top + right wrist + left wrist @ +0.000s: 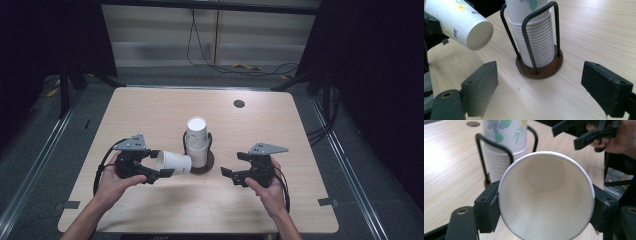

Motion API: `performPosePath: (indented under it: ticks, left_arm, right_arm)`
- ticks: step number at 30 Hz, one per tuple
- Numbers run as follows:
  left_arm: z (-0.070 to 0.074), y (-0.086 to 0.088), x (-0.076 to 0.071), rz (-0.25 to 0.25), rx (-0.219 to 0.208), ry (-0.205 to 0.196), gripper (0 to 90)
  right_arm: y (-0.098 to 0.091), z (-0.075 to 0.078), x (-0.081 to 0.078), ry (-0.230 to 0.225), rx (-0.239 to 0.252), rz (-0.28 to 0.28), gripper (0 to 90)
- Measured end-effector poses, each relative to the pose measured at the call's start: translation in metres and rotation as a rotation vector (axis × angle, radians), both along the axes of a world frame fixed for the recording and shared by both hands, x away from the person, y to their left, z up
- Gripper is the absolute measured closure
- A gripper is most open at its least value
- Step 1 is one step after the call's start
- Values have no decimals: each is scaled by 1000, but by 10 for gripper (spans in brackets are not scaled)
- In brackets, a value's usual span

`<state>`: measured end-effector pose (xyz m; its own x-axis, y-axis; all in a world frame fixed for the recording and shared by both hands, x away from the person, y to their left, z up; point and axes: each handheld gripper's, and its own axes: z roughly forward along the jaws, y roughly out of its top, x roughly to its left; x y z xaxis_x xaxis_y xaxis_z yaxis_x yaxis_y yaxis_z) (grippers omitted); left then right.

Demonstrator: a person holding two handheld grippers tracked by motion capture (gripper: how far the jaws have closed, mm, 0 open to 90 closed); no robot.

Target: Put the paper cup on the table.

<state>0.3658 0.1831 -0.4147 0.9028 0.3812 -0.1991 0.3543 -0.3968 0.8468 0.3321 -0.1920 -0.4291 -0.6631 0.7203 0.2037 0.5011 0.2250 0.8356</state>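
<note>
Left gripper view: left tongs [544, 205] clasp an empty paper cup [546, 195] sideways.

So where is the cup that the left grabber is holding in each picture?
High view: the held cup lies sideways, left of centre, in the left gripper.
Left gripper view: the centre, open mouth toward the camera, between the jaws.
Right gripper view: upper left, bottom toward the camera.
Shared landmark: the cup stack in its wire holder.
</note>
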Motion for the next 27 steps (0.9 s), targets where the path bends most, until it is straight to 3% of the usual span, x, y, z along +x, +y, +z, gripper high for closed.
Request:
performPosePath:
  ticks: [5, 10, 21, 27]
  left_arm:
    - [0, 14, 2, 24, 11, 17, 245]
    - [-2, 23, 5, 51, 55, 20, 244]
    - [-1, 36, 18, 120, 127, 13, 241]
    - [3, 42, 27, 138, 163, 61, 244]
  right_arm:
    - [-6, 4, -3, 0, -5, -15, 140]
    - [-13, 6, -8, -14, 2, -41, 140]
    - [-6, 3, -8, -8, -13, -19, 140]
    - [-8, 1, -8, -7, -13, -19, 140]
